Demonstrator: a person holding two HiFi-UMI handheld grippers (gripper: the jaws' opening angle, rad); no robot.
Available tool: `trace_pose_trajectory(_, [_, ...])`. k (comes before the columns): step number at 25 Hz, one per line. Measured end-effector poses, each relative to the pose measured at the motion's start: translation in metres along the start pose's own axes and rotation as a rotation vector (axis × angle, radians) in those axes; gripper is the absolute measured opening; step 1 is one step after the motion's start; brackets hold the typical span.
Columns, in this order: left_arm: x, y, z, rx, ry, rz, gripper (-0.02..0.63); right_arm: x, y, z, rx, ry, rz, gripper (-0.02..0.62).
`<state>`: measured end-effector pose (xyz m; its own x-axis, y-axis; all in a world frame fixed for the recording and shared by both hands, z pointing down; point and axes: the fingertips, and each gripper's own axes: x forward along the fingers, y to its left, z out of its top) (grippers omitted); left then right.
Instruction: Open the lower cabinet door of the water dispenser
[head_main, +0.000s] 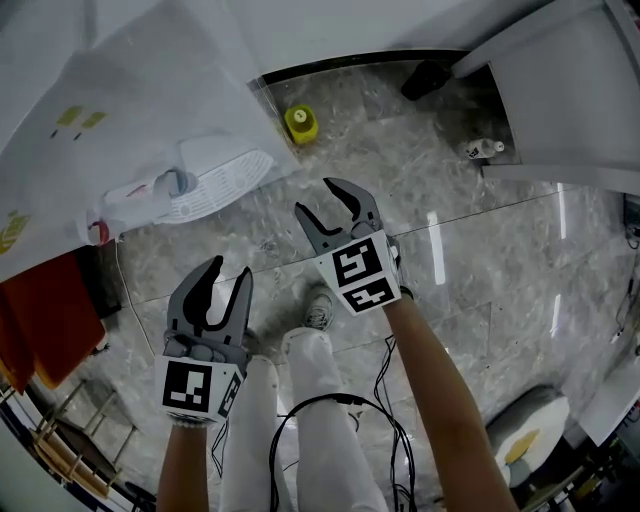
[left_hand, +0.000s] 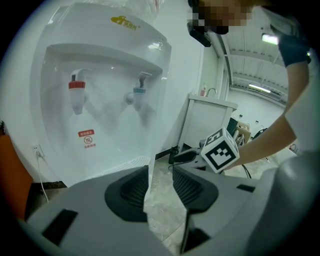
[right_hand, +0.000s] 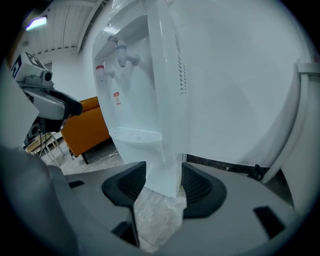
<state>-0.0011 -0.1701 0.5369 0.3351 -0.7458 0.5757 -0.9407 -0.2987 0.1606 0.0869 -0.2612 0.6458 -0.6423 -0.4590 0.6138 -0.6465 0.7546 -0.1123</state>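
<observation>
The left claw (head_main: 230, 275) and right claw (head_main: 325, 205) are held open and empty near the tall white water dispenser (left_hand: 105, 85), which is covered in clear plastic wrap (head_main: 120, 90). Its lower cabinet door is seen shut under the white drip tray (right_hand: 135, 134). The wrap could be grabbed instead, as the door is covered by it.

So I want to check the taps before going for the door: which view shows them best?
The left gripper view: the red tap and blue tap face the camera, unobstructed. The right gripper view catches them small and side-on. The head view sees only their tops from above.
</observation>
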Motion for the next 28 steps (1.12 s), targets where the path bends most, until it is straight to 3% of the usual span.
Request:
trace_pose_trajectory(13, [0.023,0.012,-0.015,-0.009,0.019,0.017,0.152,0.073,-0.016,-0.014,-0.058,0.058,0.051,0.247])
trace_pose_trajectory(28, [0.03,0.021,-0.031,-0.012,0.03,0.041,0.152,0.12,-0.014,-0.021,-0.137,0.129,0.172,0.241])
